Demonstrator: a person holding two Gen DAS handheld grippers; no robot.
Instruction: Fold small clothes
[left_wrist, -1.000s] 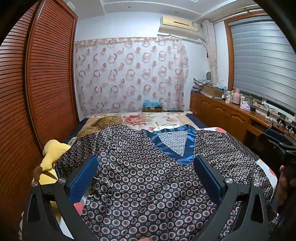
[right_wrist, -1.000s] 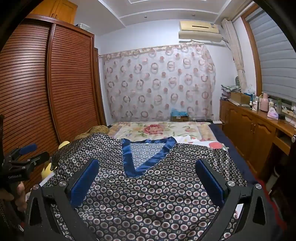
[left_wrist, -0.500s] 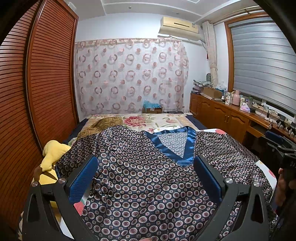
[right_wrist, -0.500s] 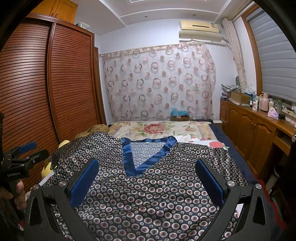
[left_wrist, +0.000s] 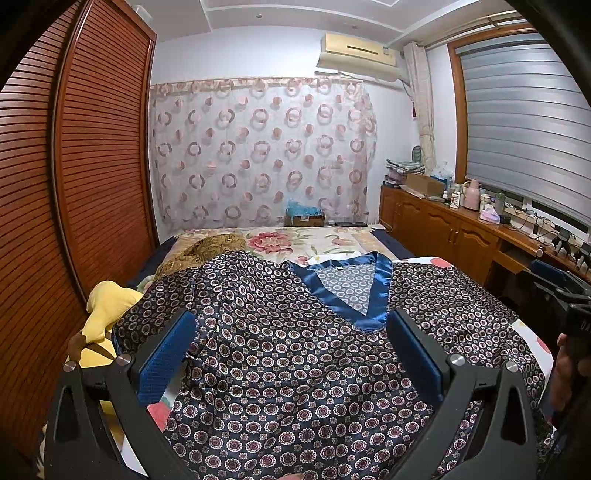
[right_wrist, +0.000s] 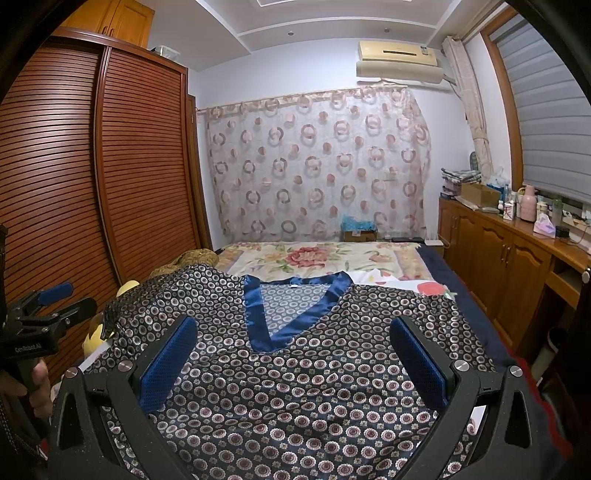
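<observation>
Two grippers: you hold both above the near end of the garment, neither touching it.
Left gripper (left_wrist: 291, 350): black frame with blue padded fingers (left_wrist: 164, 356), spread wide with nothing between them; it also shows at the left edge of the right wrist view (right_wrist: 48, 314), carried in your hand (right_wrist: 35, 387).
Right gripper (right_wrist: 293, 354): same black frame, blue pads (right_wrist: 168, 363) spread wide and holding nothing; in the left wrist view only a dark part of it shows at the right edge (left_wrist: 565, 302).
Garment: dark navy satin top printed with small round medallions (left_wrist: 295, 362), with a plain blue satin V-neck band (left_wrist: 373, 295), lies spread flat, front up, across the near part of the bed, neckline pointing away from you (right_wrist: 291, 369).
Bed: cream bedspread with large red flowers (right_wrist: 317, 256) shows beyond the neckline.
Beside the garment: yellow soft toy (left_wrist: 107, 306) at its left edge, and a golden-brown patterned cloth (left_wrist: 207, 247) just past its left shoulder.
Left wall: slatted reddish-brown wooden wardrobe (right_wrist: 140, 166).
Far wall: sheer curtain with pink ring pattern (left_wrist: 258, 151).
Right wall: brown wooden cabinet run with cluttered top (right_wrist: 509, 251).
</observation>
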